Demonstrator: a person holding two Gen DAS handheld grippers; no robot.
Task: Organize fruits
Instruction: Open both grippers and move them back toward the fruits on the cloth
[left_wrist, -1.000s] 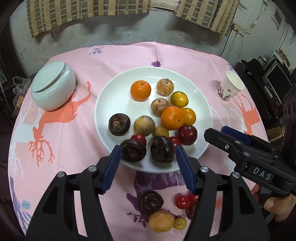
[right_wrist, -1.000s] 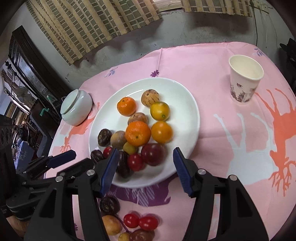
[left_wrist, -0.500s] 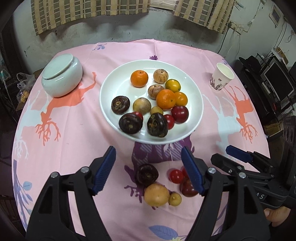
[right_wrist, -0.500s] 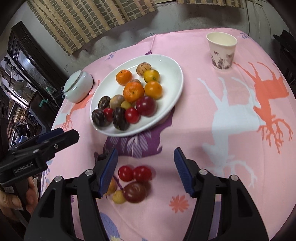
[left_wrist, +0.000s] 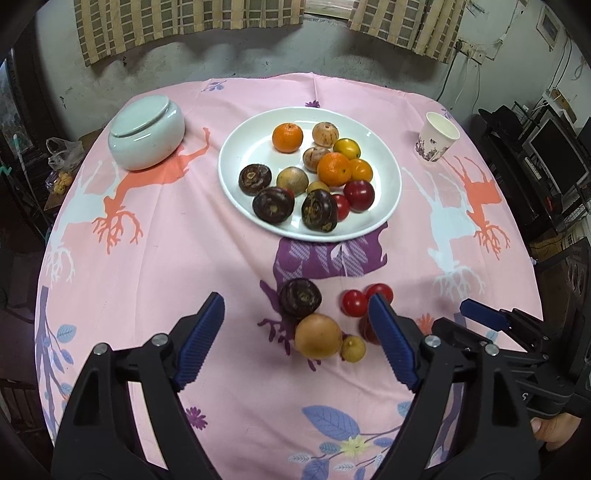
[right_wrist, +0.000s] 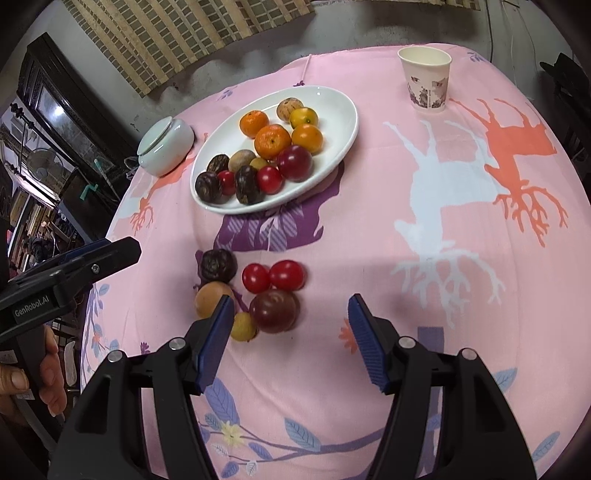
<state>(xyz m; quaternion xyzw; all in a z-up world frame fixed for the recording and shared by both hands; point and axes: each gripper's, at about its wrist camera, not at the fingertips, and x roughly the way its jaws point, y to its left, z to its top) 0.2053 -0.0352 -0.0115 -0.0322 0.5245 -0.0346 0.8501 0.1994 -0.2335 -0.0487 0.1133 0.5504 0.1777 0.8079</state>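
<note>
A white plate in the middle of the pink cloth holds several fruits: oranges, brown and dark purple ones, red ones. Loose fruits lie on the cloth nearer me: a dark purple fruit, a tan round fruit, a small yellow one, two red tomatoes and a dark red plum. My left gripper is open, its fingers either side of the loose pile. My right gripper is open just in front of the plum.
A pale lidded ceramic jar stands left of the plate. A paper cup stands at the right. The round table's edges fall away on all sides; furniture stands beyond.
Both grippers have pulled back from the plate toward me, so the plate looks farther and the loose fruits now lie between the fingertips. Both stay open.
</note>
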